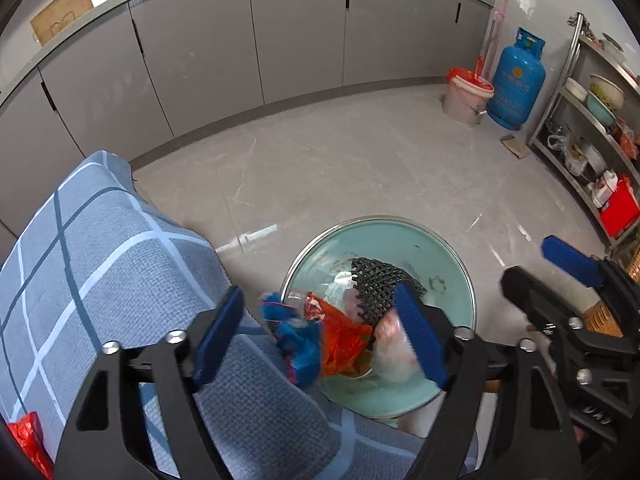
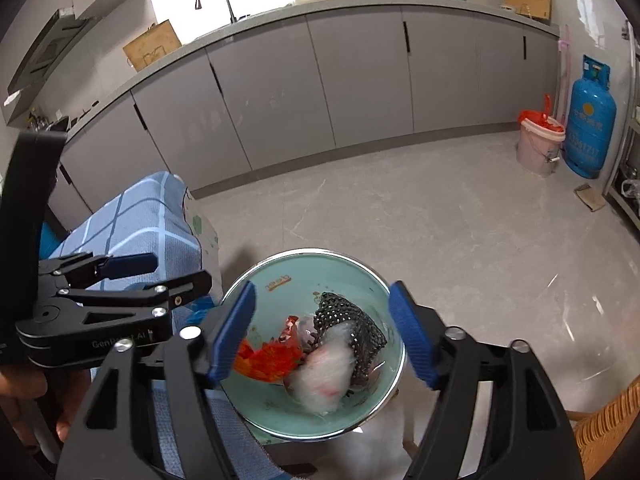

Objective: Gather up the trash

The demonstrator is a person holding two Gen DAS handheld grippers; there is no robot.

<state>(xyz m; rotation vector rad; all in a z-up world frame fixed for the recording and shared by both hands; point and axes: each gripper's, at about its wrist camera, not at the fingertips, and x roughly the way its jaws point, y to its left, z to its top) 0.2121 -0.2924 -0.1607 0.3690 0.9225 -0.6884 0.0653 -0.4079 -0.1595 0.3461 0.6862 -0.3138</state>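
Both my left tool (image 1: 320, 336) and right tool (image 2: 322, 334) gape empty above the round teal enamel basin (image 2: 280, 420). Low in frame, the blue crumpled plastic scrap (image 1: 298, 340) straddles its rim and may slip outside.

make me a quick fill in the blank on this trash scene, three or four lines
1. The trash lies in a pale green ____ with a metal rim.
2. The black mesh sleeve rests against a white foam wad and an ____ plastic wrapper.
3. Both the left hand-held gripper and the right hand-held gripper have their jaws ____.
4. Beside the pink bucket by the far wall stands a blue gas ____.

Missing words: basin; orange; open; cylinder
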